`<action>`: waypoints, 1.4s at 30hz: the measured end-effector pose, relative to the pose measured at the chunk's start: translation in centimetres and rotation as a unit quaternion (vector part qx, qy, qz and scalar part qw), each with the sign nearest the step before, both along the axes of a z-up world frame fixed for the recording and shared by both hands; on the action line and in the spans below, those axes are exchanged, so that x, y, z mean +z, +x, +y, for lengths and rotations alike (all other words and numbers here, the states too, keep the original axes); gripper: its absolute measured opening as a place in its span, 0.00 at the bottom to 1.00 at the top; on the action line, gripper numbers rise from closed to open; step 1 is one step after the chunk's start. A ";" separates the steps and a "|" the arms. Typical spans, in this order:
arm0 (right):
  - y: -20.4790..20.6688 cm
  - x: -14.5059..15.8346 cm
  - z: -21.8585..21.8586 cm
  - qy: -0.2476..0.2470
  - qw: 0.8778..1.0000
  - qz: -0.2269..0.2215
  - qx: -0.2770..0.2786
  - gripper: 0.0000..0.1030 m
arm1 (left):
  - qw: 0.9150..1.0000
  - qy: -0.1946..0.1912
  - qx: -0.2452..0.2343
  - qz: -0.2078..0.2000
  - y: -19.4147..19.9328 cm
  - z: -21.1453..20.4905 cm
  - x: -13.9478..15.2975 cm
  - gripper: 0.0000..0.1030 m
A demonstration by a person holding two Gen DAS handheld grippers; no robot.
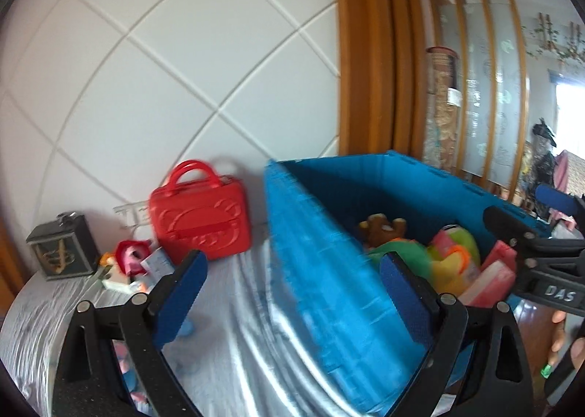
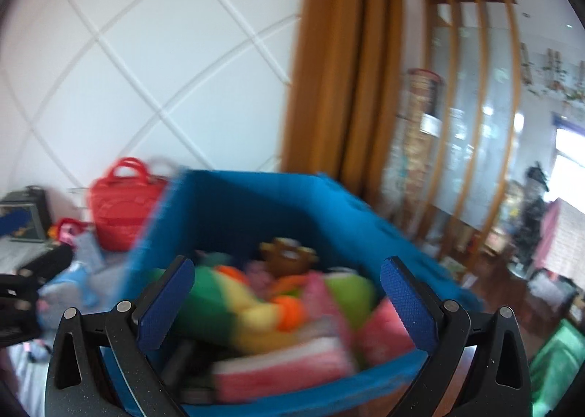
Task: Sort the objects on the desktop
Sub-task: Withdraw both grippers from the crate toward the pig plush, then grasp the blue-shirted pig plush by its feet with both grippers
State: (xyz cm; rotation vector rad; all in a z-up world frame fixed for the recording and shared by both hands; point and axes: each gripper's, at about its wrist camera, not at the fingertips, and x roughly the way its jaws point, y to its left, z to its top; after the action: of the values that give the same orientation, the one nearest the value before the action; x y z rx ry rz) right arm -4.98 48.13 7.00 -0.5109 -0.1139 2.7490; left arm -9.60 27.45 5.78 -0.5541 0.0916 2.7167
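A blue crate (image 1: 321, 270) (image 2: 226, 205) stands on the table, holding a green and yellow plush toy (image 1: 449, 256) (image 2: 234, 296), a brown plush (image 1: 382, 228) (image 2: 289, 256) and pink items (image 2: 278, 369). My left gripper (image 1: 292, 292) is open, its fingers astride the crate's near left wall with nothing held. My right gripper (image 2: 289, 307) is open above the crate's contents, empty; it also shows at the right edge of the left wrist view (image 1: 541, 249). A red toy case (image 1: 201, 219) (image 2: 120, 212) stands left of the crate by the wall.
A dark lantern-like box (image 1: 62, 252) and small red and white toys (image 1: 128, 263) lie at the table's far left on a silvery cloth (image 1: 234, 344). Light blue items (image 2: 73, 285) lie left of the crate. A white tiled wall (image 1: 164, 69) is behind, a wooden frame (image 1: 365, 51) and shelves to the right.
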 end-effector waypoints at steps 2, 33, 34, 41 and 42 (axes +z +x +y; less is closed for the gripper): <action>-0.8 0.3 -3.3 -0.002 0.999 0.003 0.037 1.00 | 1.000 -0.001 0.024 -0.013 -0.6 -3.0 -0.7 0.94; -15.8 -28.3 -42.1 -0.104 0.876 -0.358 0.306 0.77 | 0.951 -0.084 0.186 -0.233 -5.9 -41.1 -23.7 0.93; -15.9 -28.9 -42.4 -0.113 0.880 -0.367 0.279 0.77 | 0.951 -0.082 0.184 -0.235 -6.2 -41.3 -24.1 0.93; -17.3 -32.6 -43.5 -0.103 0.875 -0.404 0.245 0.27 | 0.954 -0.076 0.161 -0.243 -8.6 -40.8 -25.2 0.88; -17.5 -32.7 -43.0 -0.102 0.877 -0.403 0.240 0.27 | 0.955 -0.072 0.155 -0.243 -8.9 -40.5 -25.3 0.88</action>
State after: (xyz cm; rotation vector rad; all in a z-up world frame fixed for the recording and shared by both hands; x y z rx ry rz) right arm -22.49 5.12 -25.65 -1.8900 -0.1662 2.7923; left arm -18.52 -13.05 -19.52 -1.3654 0.0791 2.7864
